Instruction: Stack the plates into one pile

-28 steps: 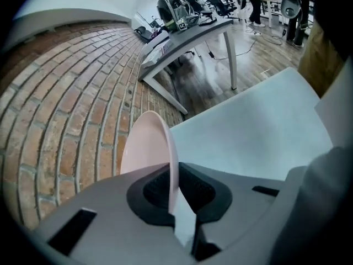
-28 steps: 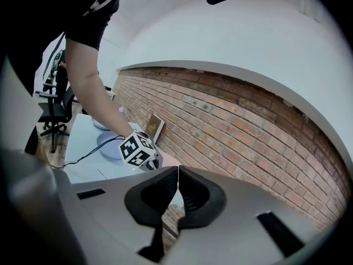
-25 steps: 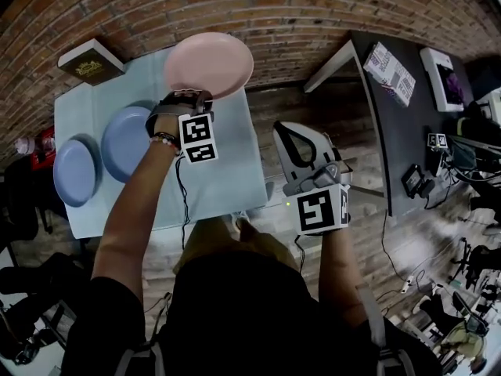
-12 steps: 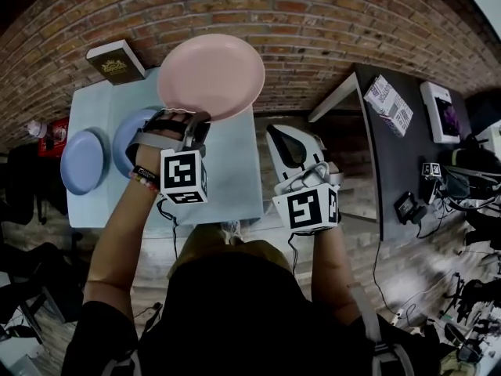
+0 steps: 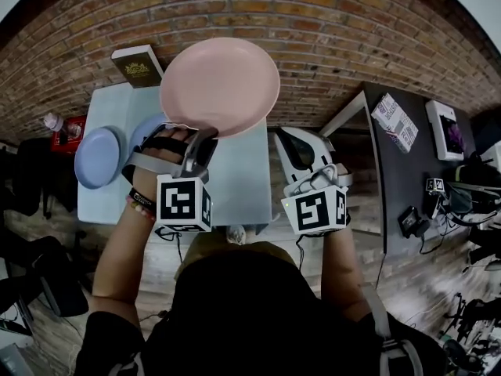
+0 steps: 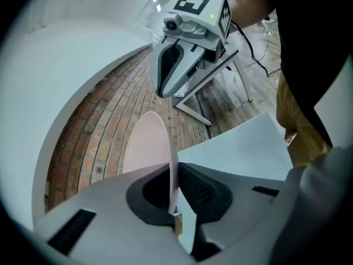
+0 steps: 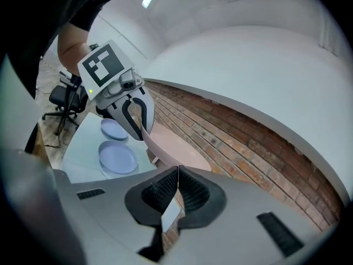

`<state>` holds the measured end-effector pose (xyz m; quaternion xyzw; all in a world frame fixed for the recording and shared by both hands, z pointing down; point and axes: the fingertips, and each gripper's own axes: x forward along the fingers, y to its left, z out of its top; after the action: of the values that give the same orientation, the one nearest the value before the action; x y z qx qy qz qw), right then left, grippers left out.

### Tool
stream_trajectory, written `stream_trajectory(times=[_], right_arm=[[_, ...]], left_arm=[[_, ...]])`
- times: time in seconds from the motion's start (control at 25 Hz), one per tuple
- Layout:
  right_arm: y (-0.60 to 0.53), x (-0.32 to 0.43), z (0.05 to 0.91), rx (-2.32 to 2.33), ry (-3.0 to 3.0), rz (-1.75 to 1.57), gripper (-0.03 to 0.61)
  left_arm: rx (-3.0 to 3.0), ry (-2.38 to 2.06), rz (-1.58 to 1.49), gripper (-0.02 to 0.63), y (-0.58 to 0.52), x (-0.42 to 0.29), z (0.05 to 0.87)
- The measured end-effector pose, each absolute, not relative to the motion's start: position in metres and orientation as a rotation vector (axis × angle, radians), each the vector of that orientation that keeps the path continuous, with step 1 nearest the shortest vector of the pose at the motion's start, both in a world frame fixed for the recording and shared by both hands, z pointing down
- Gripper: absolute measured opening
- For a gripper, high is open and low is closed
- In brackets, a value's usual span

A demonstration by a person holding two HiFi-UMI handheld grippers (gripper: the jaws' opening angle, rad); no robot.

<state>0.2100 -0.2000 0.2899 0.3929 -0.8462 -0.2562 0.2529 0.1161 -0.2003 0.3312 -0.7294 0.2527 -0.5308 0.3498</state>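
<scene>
Status: left gripper (image 5: 197, 138) is pinching the pink plate (image 5: 221, 84) by its near rim, with the pads pressed on both faces. The left gripper view shows the plate edge-on between the pads, its body running away from the gripper toward the brick wall (image 5: 337, 37). The plate is in the air, tilted, clear of the table (image 5: 243, 186). In the head view it sits over the table's far edge, just beyond the gripper tips.

Right gripper (image 5: 291, 146): jaws pressed together with nothing between them. It is held by the table's right edge, beside the pink plate but not touching it.

Two more plates lie flat on the left part of the table. The blue plate (image 5: 98, 157) is at the left edge. The second blue plate (image 5: 145, 130) is just beside it to the right, partly hidden behind the left gripper. Can't tell whether those two touch. The pink plate touches neither.

A book (image 5: 138, 66) lies at the table's far left corner by the wall. A dark desk (image 5: 407, 186) stands off to the right with boxes on it.
</scene>
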Motion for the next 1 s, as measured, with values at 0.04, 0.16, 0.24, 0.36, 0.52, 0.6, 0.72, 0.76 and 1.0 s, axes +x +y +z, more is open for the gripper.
stream_trajectory(times=[0.04, 0.16, 0.24, 0.36, 0.52, 0.6, 0.72, 0.76, 1.0], right_arm=[[-0.199, 0.207, 0.287, 1.062, -2.300, -0.713, 0.034], [-0.198, 0.203, 0.277, 1.070, -2.298, -0.742, 0.034], [-0.198, 0.202, 0.273, 1.078, -2.299, -0.759, 0.034], [-0.193, 0.198, 0.273, 1.062, -2.305, -0.767, 0.034], [-0.189, 0.192, 0.272, 1.031, -2.308, -0.774, 0.034], [-0.190, 0.188, 0.268, 1.030, -2.317, -0.785, 0.034], [-0.185, 0.179, 0.266, 0.998, -2.338, -0.803, 0.034], [-0.183, 0.175, 0.267, 0.984, -2.347, -0.805, 0.034], [-0.183, 0.138, 0.278, 0.879, -2.418, -0.807, 0.034]], left_arm=[[-1.895, 0.659, -1.370, 0.037, -0.196, 0.114, 0.327], [-1.874, 0.669, -1.360, 0.038, -0.185, 0.110, 0.318], [-1.853, 0.679, -1.348, 0.038, -0.181, 0.110, 0.313], [-1.859, 0.696, -1.333, 0.038, -0.175, 0.109, 0.311], [-1.865, 0.710, -1.339, 0.038, -0.167, 0.103, 0.310], [-1.860, 0.723, -1.343, 0.040, -0.165, 0.099, 0.309], [-1.858, 0.750, -1.355, 0.041, -0.160, 0.094, 0.311], [-1.858, 0.762, -1.360, 0.041, -0.159, 0.091, 0.312], [-1.881, 0.902, -1.421, 0.041, -0.155, 0.057, 0.318]])
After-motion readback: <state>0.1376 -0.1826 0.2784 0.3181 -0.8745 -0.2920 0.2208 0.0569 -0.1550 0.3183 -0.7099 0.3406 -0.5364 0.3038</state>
